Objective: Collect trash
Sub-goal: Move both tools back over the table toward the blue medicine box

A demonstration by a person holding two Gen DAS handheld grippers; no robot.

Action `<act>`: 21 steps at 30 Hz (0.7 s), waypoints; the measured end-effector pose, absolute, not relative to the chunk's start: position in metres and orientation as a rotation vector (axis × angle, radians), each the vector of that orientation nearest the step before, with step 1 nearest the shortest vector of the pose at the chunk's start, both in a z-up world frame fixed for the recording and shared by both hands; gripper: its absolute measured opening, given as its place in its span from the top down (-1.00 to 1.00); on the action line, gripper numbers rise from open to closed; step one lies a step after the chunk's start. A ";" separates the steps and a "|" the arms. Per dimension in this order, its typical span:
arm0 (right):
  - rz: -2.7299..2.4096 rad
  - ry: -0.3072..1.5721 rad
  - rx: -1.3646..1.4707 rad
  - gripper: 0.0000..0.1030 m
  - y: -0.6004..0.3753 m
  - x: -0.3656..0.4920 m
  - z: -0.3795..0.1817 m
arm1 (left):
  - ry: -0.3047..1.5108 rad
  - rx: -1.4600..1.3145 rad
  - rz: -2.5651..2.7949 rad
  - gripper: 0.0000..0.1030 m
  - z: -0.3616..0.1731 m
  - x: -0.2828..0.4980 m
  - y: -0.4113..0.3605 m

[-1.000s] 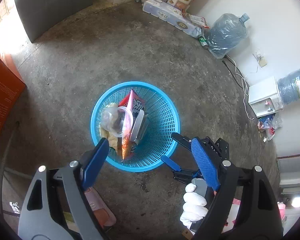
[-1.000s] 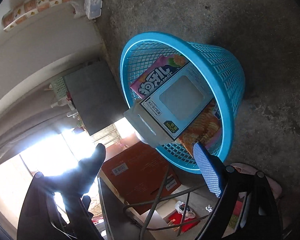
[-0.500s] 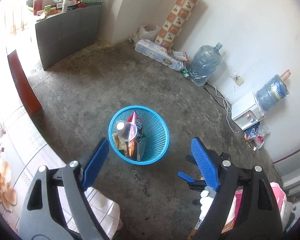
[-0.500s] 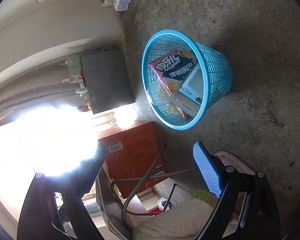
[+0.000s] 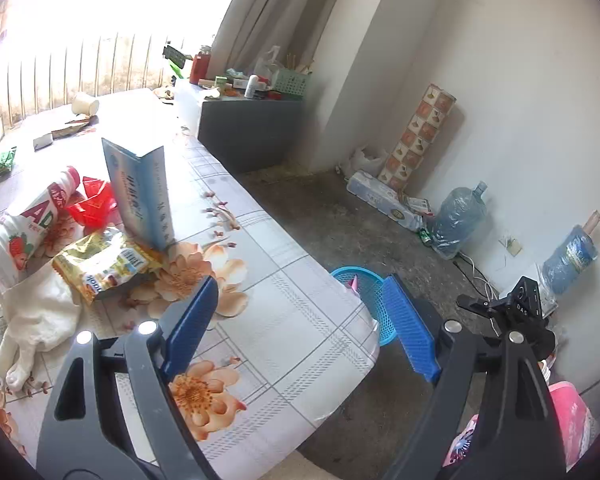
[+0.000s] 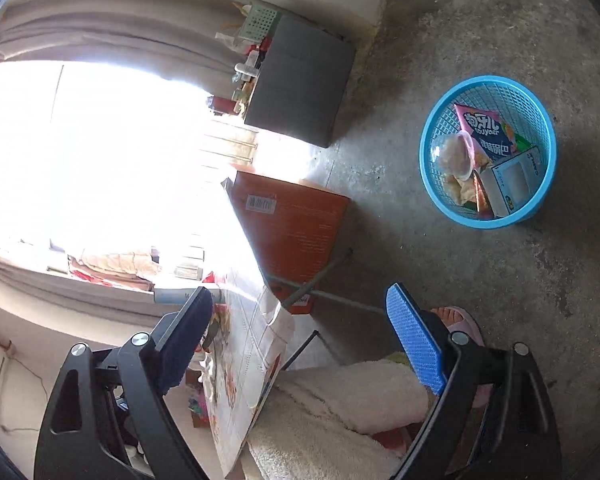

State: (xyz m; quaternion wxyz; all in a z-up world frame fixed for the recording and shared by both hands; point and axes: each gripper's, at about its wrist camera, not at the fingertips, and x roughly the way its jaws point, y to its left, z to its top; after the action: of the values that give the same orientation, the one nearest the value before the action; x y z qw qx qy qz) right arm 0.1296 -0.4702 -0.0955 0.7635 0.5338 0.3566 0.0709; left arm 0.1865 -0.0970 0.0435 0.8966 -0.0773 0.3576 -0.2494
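My left gripper [image 5: 300, 320] is open and empty above the near corner of a table with a floral cloth [image 5: 284, 320]. On the table's left part lie a yellow snack bag [image 5: 104, 262], a strawberry drink bottle [image 5: 28, 224], a crushed red cup [image 5: 94, 204], an upright blue-white carton [image 5: 140, 192] and a white glove [image 5: 36, 328]. The blue mesh basket [image 5: 374, 308] stands on the floor past the table edge. In the right wrist view the basket [image 6: 488, 156] holds a pink snack bag [image 6: 486, 130], a clear cup and a white box. My right gripper [image 6: 300, 332] is open and empty, well clear of the basket.
An orange carton [image 6: 296, 224] and metal table legs stand under the table. A grey cabinet [image 5: 252, 132] with clutter sits by the far wall. Water jugs [image 5: 458, 216], a tissue pack and cables line the right wall. A person's slippered foot [image 6: 456, 320] is near the right gripper.
Both grippers rose away from the basket. The left one swung up and left to face the tabletop, the basket sliding behind the table edge. The right one rolled and pulled back, the basket shrinking to upper right.
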 end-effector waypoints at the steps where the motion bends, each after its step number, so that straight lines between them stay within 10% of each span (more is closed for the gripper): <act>1: 0.175 0.783 1.107 -0.68 -0.456 0.137 -0.084 | 0.722 -0.170 -0.491 -0.55 0.044 0.183 -0.081; 21: 0.400 0.801 0.245 -0.68 -0.192 0.270 0.029 | 0.755 -0.198 -0.045 -0.55 -0.010 0.173 0.120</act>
State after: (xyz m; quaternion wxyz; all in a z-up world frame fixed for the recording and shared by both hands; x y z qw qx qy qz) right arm 0.2703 -0.1924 0.0290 0.8942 0.1179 0.3865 0.1928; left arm 0.1728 0.1196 -0.0095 0.9246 -0.0964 0.3679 -0.0218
